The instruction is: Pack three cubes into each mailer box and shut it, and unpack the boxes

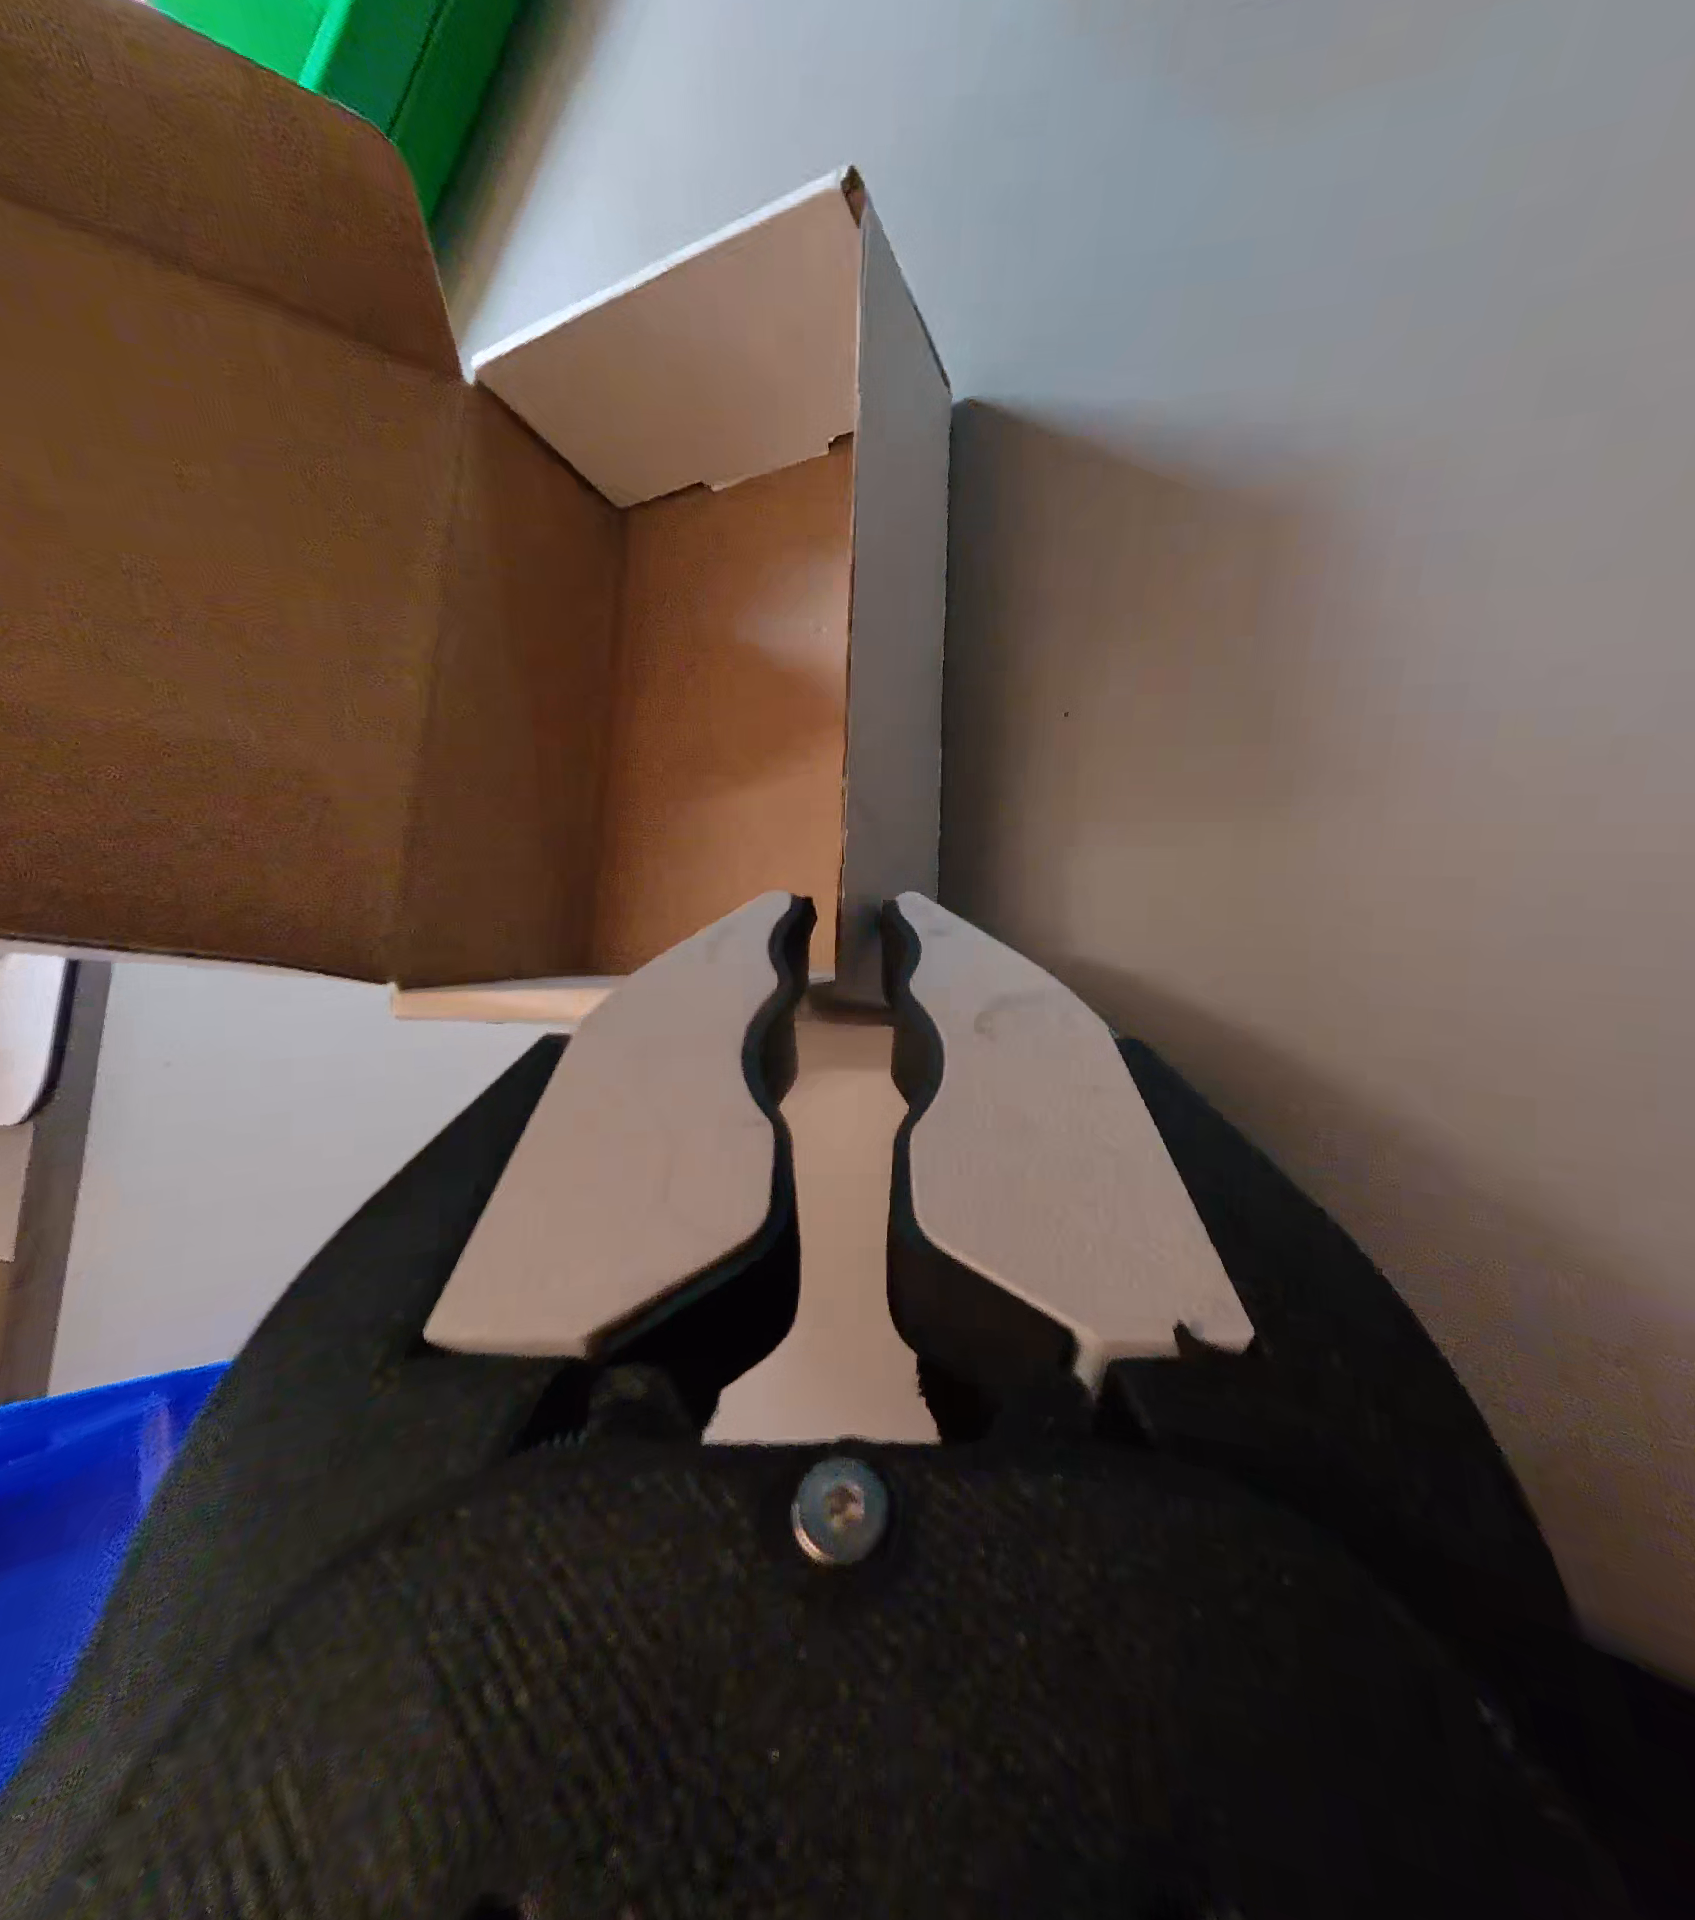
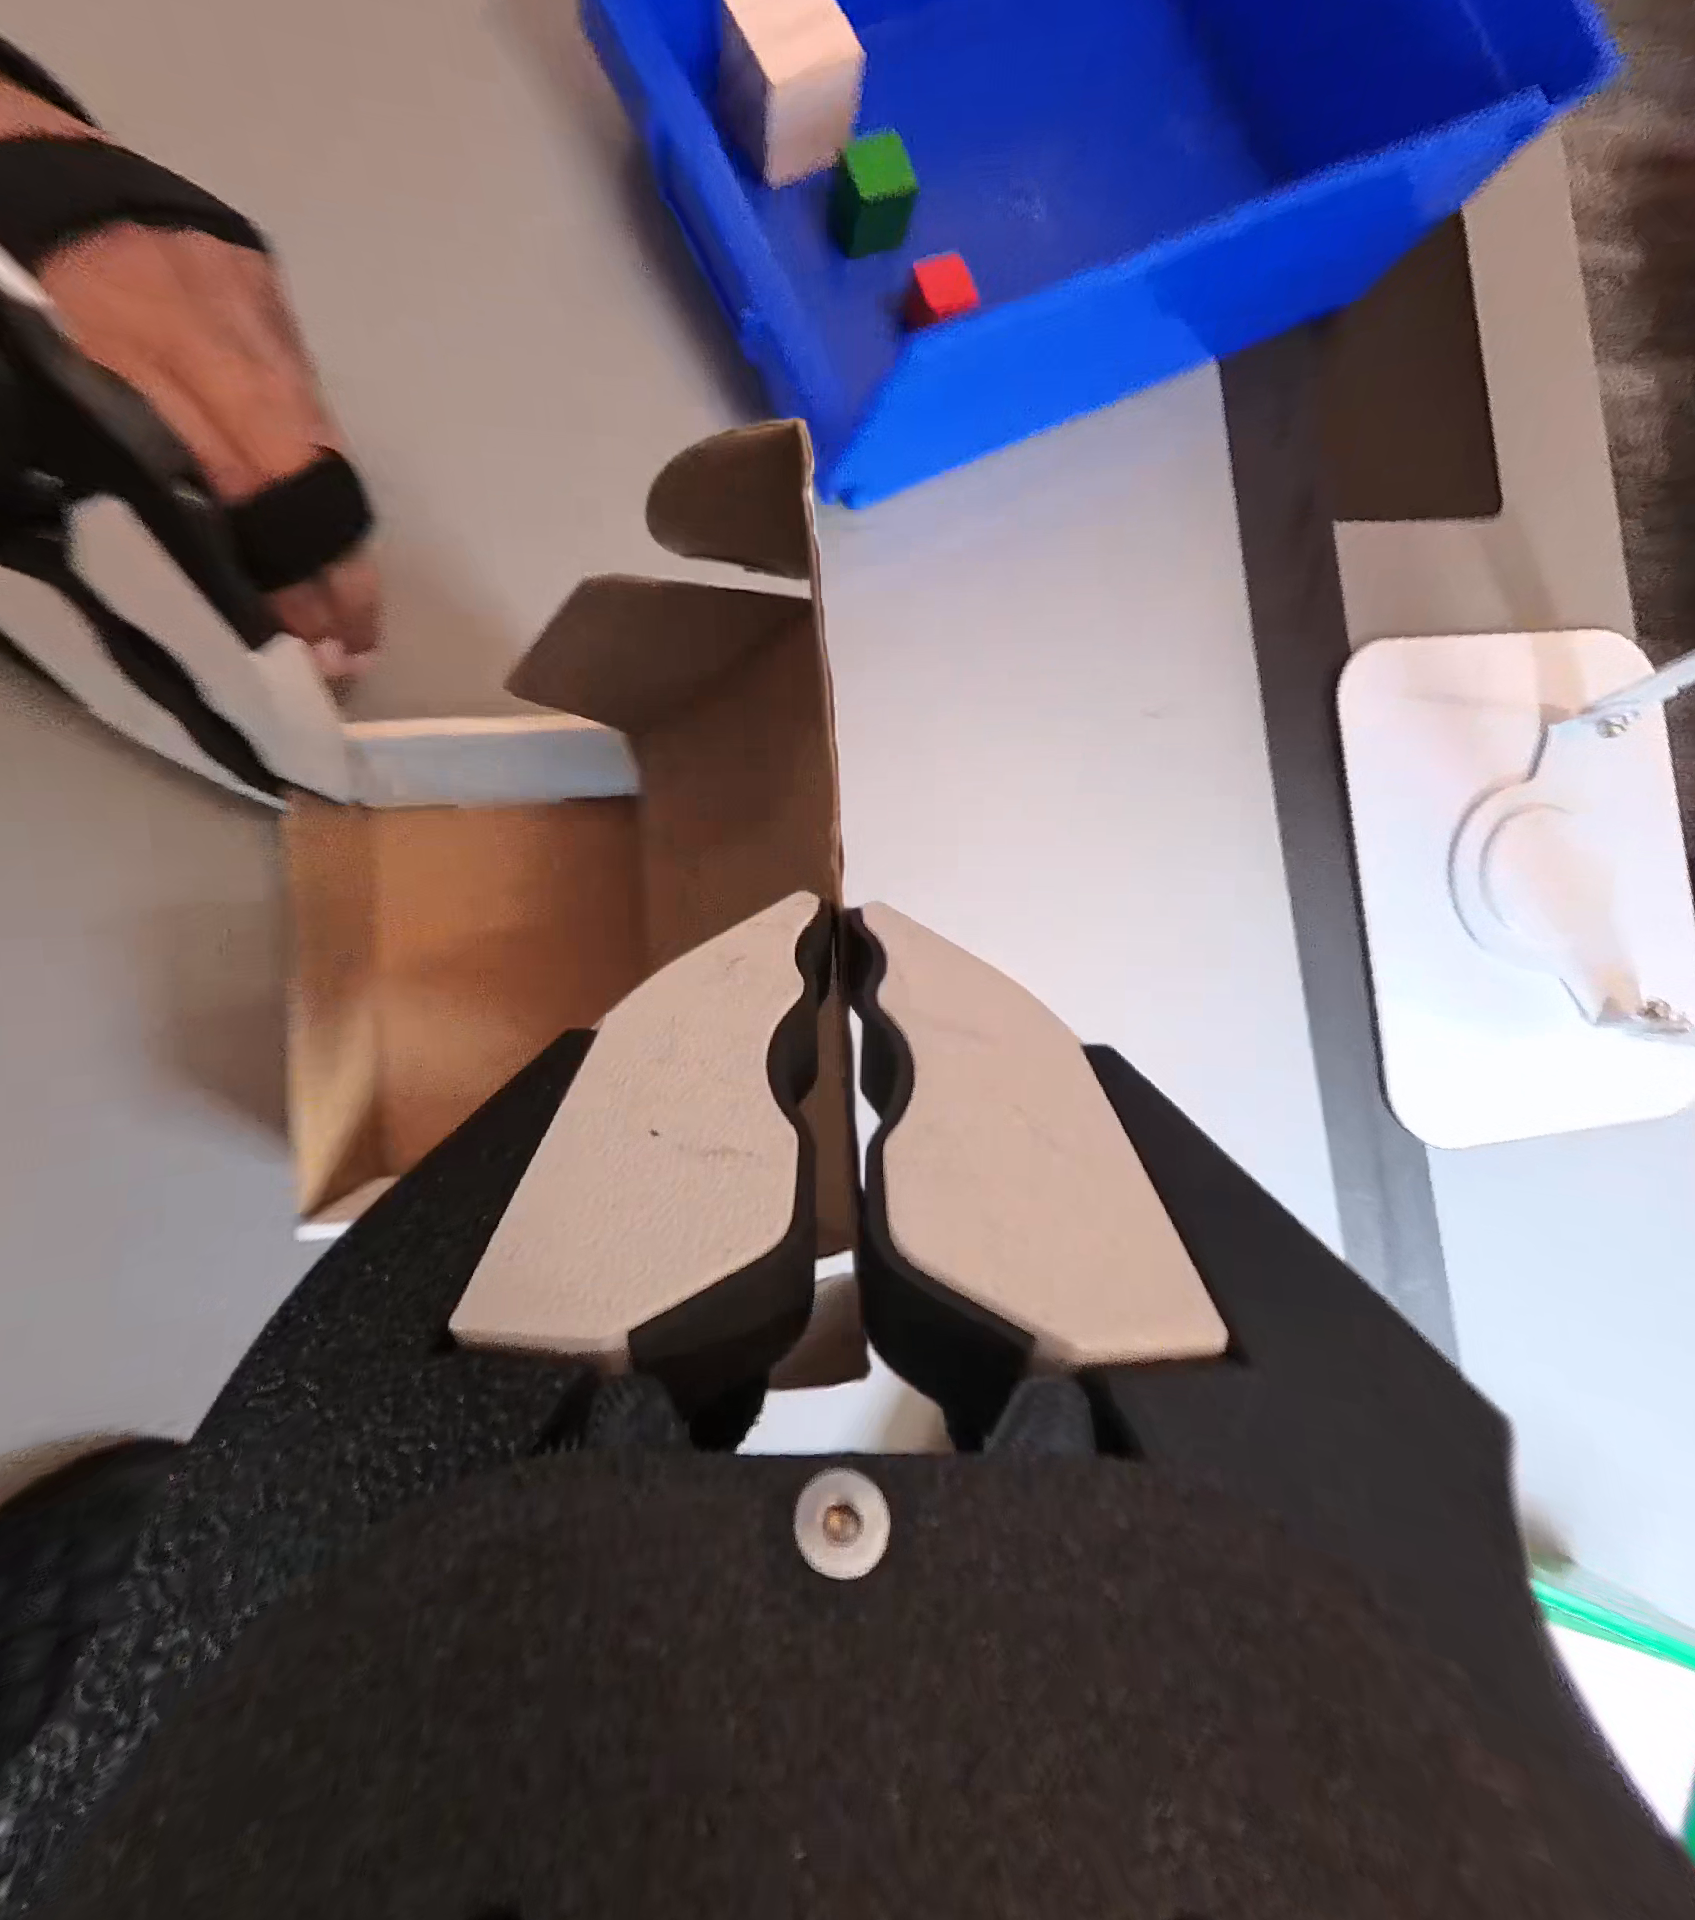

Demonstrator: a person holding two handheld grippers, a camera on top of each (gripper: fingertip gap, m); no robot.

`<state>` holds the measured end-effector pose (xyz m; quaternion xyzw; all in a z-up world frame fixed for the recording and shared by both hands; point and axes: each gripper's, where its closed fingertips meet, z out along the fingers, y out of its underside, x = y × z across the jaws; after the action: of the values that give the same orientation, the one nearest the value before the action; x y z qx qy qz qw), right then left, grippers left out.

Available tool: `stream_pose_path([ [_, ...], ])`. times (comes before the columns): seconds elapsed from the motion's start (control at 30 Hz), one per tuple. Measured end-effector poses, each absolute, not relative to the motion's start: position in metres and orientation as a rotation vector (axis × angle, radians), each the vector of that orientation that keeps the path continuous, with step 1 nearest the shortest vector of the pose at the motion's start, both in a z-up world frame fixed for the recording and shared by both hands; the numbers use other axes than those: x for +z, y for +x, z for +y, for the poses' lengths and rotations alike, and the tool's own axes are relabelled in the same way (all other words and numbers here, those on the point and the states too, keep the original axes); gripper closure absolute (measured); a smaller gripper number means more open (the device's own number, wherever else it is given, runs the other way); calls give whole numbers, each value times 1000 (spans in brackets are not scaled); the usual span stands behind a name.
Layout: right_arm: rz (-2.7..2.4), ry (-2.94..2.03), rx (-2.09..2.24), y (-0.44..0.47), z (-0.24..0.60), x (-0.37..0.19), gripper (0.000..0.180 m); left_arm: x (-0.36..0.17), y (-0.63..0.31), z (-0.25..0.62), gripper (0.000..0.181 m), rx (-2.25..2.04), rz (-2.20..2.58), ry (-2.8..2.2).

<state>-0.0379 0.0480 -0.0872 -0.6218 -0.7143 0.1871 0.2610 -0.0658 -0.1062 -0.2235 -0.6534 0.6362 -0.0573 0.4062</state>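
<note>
The open mailer box (image 2: 469, 935) sits on the grey table (image 2: 1030, 727), its brown inside bare. The left hand-held gripper (image 1: 848, 935) pinches the box's white side wall (image 1: 900, 623). The right hand-held gripper (image 2: 841, 940) pinches the raised lid (image 2: 760, 748) edge-on. Just beyond, a blue bin (image 2: 1238, 260) holds a green cube (image 2: 872, 192), a red cube (image 2: 942, 289) and a pale wooden block (image 2: 796, 83).

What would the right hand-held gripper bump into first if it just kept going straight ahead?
The right hand-held gripper is already shut on the mailer box's upright lid, so that cardboard lies directly ahead. Beyond its far edge, the blue bin seems next in line, though depth is hard to judge.
</note>
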Motion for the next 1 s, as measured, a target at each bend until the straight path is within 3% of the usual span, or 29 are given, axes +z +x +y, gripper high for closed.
stream_pose_path([
  [0.23, -1995, -1820, 336, -45, 103, -168, 175, -222, -64, -110, 171, -280, 1530, -1661],
  [0.4, -2042, -1834, 237, -46, 113, -210, 160, -219, -60, -112, 171, -347, 1479, -1665],
  [0.73, -1521, -1577, 471, -32, 88, -65, 137, -208, -59, -110, 168, -460, 1377, -1672],
  [1.0, -1239, -1576, 411, 29, 31, -90, 137, -158, -88, -76, 160, -541, 998, -1683],
])
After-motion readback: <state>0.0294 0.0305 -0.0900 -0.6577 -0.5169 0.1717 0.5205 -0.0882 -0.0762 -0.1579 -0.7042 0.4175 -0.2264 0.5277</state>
